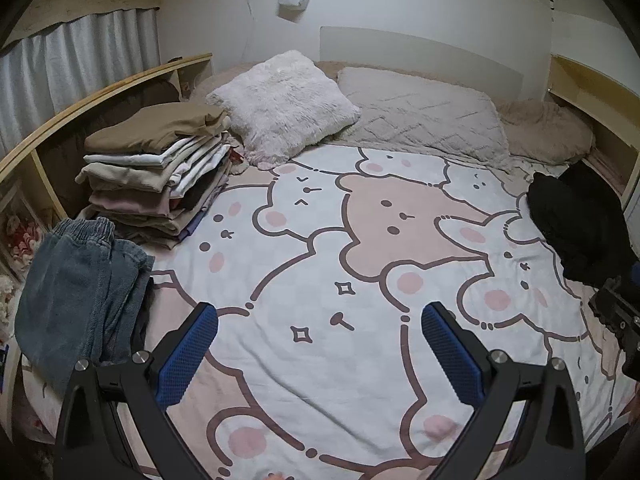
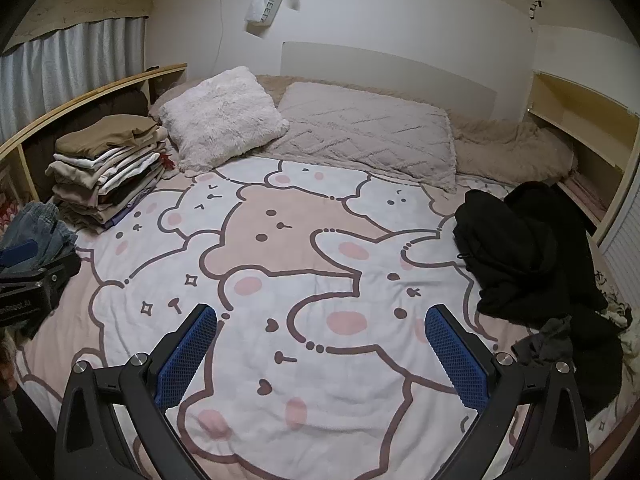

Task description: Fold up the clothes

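Two grippers hang over the cartoon-bear bedspread; we see the left gripper and right gripper both spread wide, blue pads gripping nothing. One crumpled black garment lies at 3 o'clock, one tall stack of folded clothes at 10 o'clock, one blue-grey fleece trousers at 9 o'clock. Two pillows sit at 12 o'clock. One white hanging bag reads "SWEET".

both wrist views above bed, facing headboard, sharing bedspread
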Demonstrator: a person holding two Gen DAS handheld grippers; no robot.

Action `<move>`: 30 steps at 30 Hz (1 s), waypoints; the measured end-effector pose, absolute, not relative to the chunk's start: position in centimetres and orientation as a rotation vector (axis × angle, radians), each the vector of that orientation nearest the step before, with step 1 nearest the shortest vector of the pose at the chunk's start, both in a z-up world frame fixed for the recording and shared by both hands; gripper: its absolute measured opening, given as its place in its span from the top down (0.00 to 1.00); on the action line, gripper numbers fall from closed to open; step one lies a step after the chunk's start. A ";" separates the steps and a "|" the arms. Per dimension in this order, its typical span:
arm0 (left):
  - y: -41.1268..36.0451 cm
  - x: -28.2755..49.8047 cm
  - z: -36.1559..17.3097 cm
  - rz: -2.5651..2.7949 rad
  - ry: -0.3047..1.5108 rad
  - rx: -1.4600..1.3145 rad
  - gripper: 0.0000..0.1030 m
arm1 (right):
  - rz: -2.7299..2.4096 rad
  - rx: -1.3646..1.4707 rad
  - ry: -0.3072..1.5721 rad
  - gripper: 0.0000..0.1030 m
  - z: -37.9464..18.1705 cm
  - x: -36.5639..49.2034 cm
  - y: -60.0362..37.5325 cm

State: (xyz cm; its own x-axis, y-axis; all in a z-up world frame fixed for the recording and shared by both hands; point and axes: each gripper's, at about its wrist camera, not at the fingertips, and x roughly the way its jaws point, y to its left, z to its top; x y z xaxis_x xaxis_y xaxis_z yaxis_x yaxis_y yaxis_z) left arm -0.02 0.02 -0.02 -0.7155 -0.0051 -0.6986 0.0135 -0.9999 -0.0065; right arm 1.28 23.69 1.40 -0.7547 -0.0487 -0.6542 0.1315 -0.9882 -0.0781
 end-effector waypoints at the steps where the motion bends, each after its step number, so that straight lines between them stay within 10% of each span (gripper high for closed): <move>1: 0.0 -0.1 -0.1 -2.900 0.014 1.180 0.01 | -2.850 1.055 0.179 0.00 1.4 1.3 23.7; 30: 0.4 -0.8 -0.6 -2.906 -0.004 1.201 0.01 | -2.830 1.106 0.205 0.00 0.8 0.4 22.7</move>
State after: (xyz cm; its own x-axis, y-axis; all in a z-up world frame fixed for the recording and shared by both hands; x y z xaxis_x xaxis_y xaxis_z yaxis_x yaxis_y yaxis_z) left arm -0.84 0.42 -0.56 -0.7083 0.0011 -0.7059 -0.0031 -1.0000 0.0016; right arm 0.38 22.75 0.84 -0.7322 -0.0403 -0.6799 0.1377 -0.9864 -0.0898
